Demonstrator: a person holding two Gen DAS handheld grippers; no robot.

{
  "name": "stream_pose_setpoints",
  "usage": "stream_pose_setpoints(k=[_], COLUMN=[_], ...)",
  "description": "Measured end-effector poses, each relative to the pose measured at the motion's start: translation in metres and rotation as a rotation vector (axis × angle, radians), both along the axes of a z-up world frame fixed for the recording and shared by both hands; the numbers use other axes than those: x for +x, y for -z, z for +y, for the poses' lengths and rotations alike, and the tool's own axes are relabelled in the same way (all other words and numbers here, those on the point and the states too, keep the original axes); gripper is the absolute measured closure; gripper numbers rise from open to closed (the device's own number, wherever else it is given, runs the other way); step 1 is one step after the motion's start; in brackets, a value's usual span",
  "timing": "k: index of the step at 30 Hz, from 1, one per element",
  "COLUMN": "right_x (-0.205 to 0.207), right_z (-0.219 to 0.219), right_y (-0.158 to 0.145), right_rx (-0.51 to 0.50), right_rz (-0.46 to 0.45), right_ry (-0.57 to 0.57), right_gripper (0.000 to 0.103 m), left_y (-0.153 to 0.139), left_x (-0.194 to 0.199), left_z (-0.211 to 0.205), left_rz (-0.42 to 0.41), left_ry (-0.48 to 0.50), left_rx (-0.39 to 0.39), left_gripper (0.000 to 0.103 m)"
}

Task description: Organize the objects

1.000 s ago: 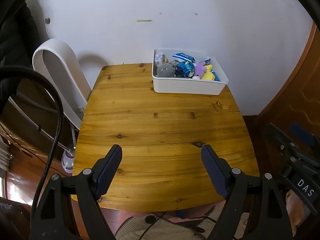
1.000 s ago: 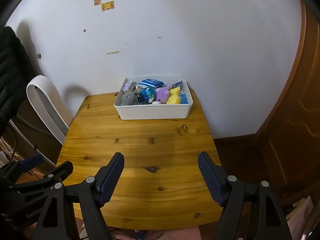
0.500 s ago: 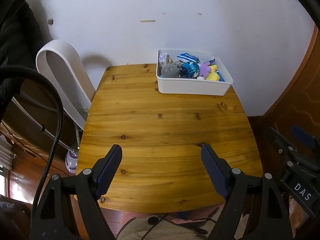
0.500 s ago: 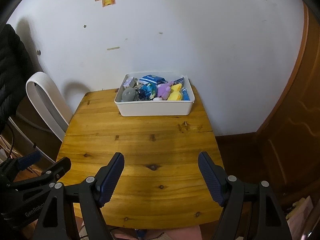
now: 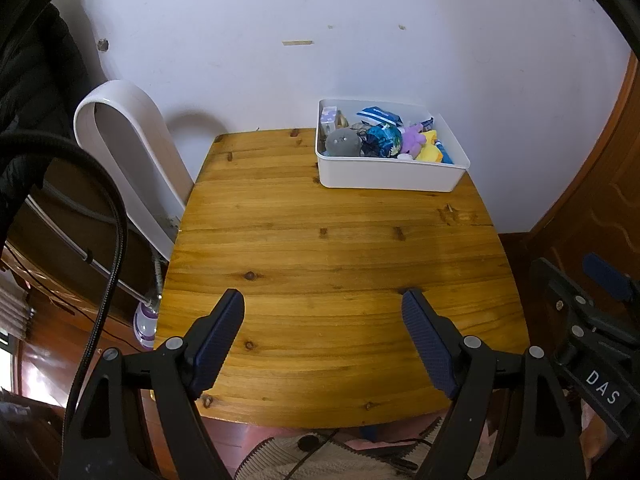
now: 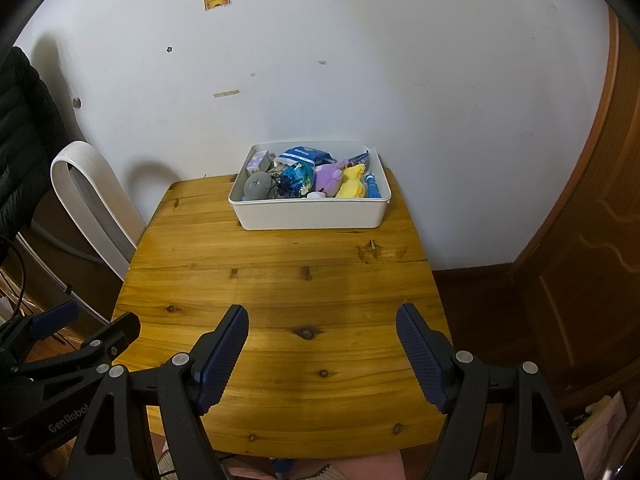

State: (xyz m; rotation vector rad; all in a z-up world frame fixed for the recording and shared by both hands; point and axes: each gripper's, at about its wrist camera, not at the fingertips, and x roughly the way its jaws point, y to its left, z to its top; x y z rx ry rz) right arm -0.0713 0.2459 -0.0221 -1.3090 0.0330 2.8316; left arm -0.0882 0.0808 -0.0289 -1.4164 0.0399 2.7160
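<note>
Left wrist view looks down over a knotty, honey-coloured pine tabletop point(image 5: 332, 248) set against a white wall. At the bottom of the frame the left gripper point(image 5: 323, 304), black-armed with dark blue ribbed pads, hangs over the near part of the wood with its jaws spread wide and nothing between them. In the upper right of the tabletop, at the far edge by the wall, sits a white rectangular plastic bin point(image 5: 384, 174) packed with small things: a grey round plush toy point(image 5: 342, 142), a blue-green patterned ball in netting point(image 5: 382, 140), a purple plush point(image 5: 412, 140), a yellow plush point(image 5: 430, 152) and a blue-and-white packet point(image 5: 378, 114). A white curved plastic loop point(image 5: 128, 144) leans at the left of the table, and a black cable point(image 5: 108, 264) arcs down the left edge. Part of the other tool shows at the right edge of this frame.

Right wrist view shows the same table from slightly to the right. Its right gripper point(image 6: 322, 316) is likewise released, jaws wide apart over bare wood in the lower middle, holding nothing. The bin sits in the upper centre, well apart from both pairs of pads. A brown wooden door point(image 6: 592, 240) fills the right side.
</note>
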Motion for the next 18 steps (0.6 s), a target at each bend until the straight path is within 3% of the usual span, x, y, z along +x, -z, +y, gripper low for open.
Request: stream_pose_setpoints(k=[18], right_x=[-0.0040], right_z=[-0.0051], right_y=[0.0057], right_rx=[0.000], right_rz=[-0.012], right_ry=[-0.013], right_gripper=[0.026], left_y=[0.0034], left_x=[-0.0038], left_z=[-0.0016], left_rz=[-0.007], left_ry=[-0.017], left_rx=[0.001], left_gripper=[0.020])
